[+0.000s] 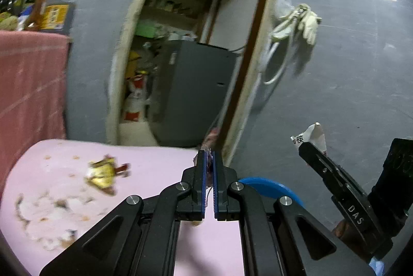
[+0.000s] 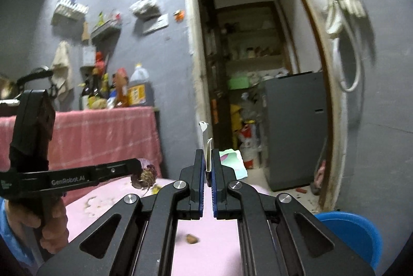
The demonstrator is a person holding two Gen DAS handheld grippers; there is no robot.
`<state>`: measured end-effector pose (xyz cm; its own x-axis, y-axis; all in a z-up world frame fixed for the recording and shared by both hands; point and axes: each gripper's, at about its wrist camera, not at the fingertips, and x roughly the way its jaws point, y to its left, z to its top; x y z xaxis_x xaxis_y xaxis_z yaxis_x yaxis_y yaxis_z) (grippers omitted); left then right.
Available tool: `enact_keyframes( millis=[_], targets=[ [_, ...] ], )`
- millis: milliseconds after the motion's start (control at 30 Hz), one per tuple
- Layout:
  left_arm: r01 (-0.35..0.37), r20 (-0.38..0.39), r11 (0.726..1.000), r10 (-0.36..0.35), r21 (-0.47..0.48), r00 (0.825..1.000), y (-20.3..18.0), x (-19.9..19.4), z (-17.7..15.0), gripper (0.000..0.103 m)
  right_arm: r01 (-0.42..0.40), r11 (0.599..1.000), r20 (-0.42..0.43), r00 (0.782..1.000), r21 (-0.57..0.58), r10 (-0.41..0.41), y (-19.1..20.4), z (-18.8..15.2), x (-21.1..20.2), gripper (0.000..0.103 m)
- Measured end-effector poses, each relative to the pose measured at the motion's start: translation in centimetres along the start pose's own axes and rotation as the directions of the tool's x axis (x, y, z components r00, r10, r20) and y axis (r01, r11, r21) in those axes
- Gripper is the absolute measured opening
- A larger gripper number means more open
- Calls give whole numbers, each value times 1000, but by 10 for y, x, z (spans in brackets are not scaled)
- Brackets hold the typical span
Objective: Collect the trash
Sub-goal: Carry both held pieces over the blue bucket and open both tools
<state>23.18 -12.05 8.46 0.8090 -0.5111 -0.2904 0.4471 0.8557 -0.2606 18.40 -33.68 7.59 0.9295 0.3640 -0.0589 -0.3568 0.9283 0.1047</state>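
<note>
While both grippers hang above the pink table:
left gripper: clamped on a purplish food scrap
right gripper: pinching a white paper wrapper
gold wrapper: lying on table among crumbs
blue bin: beside table, right

Right gripper clamping white wrapper upright between fingers. Left gripper gripping purplish scrap above pink table. Crumb lying on table. Blue bin standing lower right.
</note>
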Motion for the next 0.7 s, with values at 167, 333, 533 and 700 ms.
enact_keyframes(
  millis=[167, 333, 533, 700],
  targets=[
    [61, -20, 998, -61, 12, 998, -36, 34, 3, 2, 98, 995, 2, 995, 19, -98, -33, 6, -12, 2],
    [103, -79, 995, -102, 8, 992, -67, 73, -7, 2, 162, 981, -49, 986, 108, -157, -79, -2, -15, 2],
    [124, -209, 992, -125, -19, 970, -89, 126, -26, 2, 245, 950, -139, 965, 196, -220, -126, -25, -22, 3],
    [105, -302, 993, -116, -54, 946, -98, 160, -41, 2, 282, 928, -235, 946, 243, -226, -152, -42, -20, 3]
  ],
)
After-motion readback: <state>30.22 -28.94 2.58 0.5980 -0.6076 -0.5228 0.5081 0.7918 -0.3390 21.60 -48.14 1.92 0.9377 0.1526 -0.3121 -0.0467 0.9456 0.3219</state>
